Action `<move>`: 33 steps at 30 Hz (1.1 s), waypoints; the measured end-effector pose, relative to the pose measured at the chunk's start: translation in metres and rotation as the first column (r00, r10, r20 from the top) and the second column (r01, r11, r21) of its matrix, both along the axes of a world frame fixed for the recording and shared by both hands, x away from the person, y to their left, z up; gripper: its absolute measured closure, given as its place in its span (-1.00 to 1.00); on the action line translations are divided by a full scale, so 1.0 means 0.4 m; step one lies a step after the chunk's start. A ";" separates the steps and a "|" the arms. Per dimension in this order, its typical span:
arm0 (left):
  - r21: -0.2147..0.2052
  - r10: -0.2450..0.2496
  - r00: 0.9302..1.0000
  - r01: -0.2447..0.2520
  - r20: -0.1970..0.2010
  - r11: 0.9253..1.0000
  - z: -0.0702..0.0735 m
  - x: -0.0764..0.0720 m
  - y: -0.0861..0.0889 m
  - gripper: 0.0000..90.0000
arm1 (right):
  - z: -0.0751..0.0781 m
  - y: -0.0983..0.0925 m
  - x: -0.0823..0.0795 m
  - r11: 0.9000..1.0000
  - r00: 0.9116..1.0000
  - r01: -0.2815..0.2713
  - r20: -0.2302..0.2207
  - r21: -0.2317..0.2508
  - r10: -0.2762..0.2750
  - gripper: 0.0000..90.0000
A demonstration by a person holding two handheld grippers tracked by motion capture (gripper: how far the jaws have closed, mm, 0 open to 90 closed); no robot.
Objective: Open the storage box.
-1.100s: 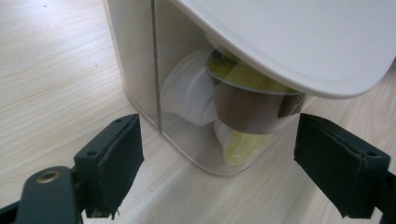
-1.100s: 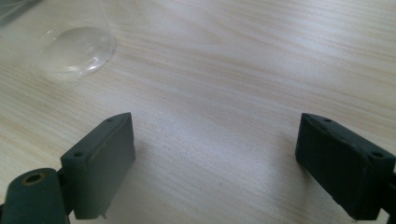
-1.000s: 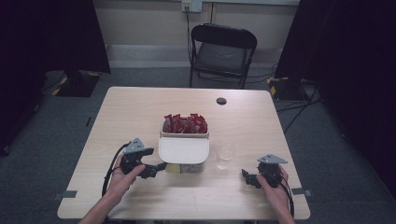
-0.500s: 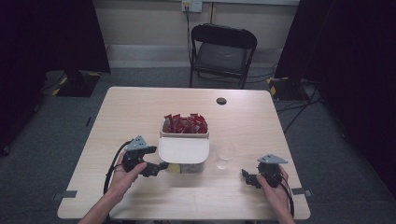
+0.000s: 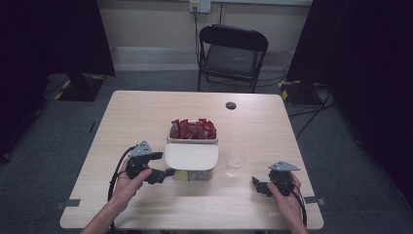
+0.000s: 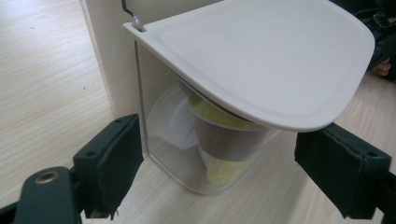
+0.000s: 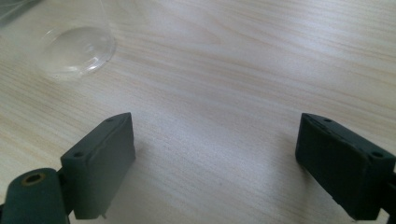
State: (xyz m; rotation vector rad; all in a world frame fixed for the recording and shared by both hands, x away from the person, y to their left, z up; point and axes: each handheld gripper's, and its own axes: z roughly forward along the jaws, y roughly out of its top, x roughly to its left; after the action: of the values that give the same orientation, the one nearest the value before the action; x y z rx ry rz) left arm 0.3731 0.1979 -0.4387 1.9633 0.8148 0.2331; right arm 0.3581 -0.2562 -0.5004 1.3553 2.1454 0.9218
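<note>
The light wooden rectangular table carries all items; a black folding chair stands beyond its far edge. Near the table centre stands the white dispenser box with a clear front compartment. Its rear section holds red snack packets. Its white rounded lid overhangs the clear compartment, which contains a stack of cups with yellow-green contents.

The left gripper sits just beside the front-left corner of the dispenser box. In the left gripper view its jaws stand wide apart, one on either side of the clear compartment, touching nothing.

The right gripper rests low over the table near the front-right edge, well apart from the dispenser. Its jaws stand wide apart over bare wood, holding nothing.

A clear plastic cup stands upright just right of the dispenser, between it and the right gripper. A small black round disc lies near the far edge.
</note>
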 end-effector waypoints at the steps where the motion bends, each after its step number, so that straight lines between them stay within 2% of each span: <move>1: -0.002 0.000 1.000 0.000 -0.002 1.000 0.000 0.001 0.000 -0.67 | 0.000 0.000 0.000 1.000 1.000 0.000 0.001 0.000 0.000 -0.75; 6: -0.004 -0.001 1.000 0.001 -0.008 1.000 0.003 0.001 0.003 -0.66 | 0.000 0.000 0.000 1.000 1.000 0.000 0.001 0.000 0.000 -0.75; 11: -0.038 0.006 1.000 -0.007 -0.021 0.999 0.004 0.006 0.008 -0.66 | 0.000 0.000 0.000 1.000 1.000 0.000 0.000 0.000 0.000 -0.75; 15: -0.031 0.006 1.000 -0.006 -0.010 0.999 0.014 0.008 0.006 -0.66 | 0.000 0.000 0.000 1.000 1.000 0.000 0.000 0.000 0.000 -0.75; 26: -0.070 0.004 1.000 -0.004 -0.002 0.998 0.043 0.023 0.008 -0.65 | 0.000 0.000 0.000 1.000 1.000 -0.002 0.000 0.000 0.002 -0.75; 33: -0.086 0.024 1.000 -0.023 0.010 0.996 0.060 0.032 0.018 -0.65 | 0.000 -0.001 0.001 1.000 1.000 -0.004 0.001 0.000 0.004 -0.75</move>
State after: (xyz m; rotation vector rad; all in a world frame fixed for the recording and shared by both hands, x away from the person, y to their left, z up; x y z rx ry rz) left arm 0.3861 0.2052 -0.4145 1.8715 0.8278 0.2194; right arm 0.3584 -0.2565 -0.5005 1.3510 2.1478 0.9238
